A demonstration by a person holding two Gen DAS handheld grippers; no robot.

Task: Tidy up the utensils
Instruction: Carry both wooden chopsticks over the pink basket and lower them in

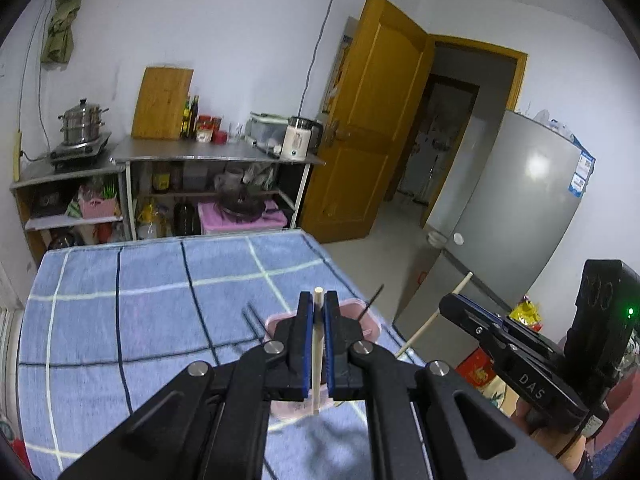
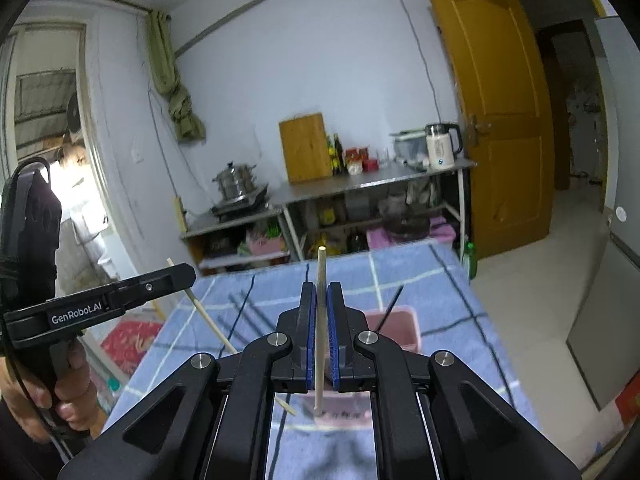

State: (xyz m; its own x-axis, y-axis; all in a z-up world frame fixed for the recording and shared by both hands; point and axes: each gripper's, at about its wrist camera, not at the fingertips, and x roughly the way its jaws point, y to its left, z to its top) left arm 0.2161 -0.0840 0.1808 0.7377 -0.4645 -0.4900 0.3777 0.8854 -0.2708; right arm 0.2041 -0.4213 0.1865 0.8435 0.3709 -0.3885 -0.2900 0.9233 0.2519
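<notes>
1. The left gripper [image 1: 319, 312] is clamped on a pale wooden chopstick [image 1: 317, 354], held upright above the blue checked cloth [image 1: 120, 300].
2. The right gripper [image 2: 321, 304] pinches a second chopstick [image 2: 320, 328] over a pink container [image 2: 400, 326].

A pale chopstick [image 1: 318, 354] stood clamped in the left gripper [image 1: 319, 300], another [image 2: 320, 320] in the right gripper [image 2: 321, 290] – both above the container [image 2: 402, 330], which sat on the table [image 1: 120, 300]; dark chopsticks [image 1: 254, 320] lay left of it.
</notes>
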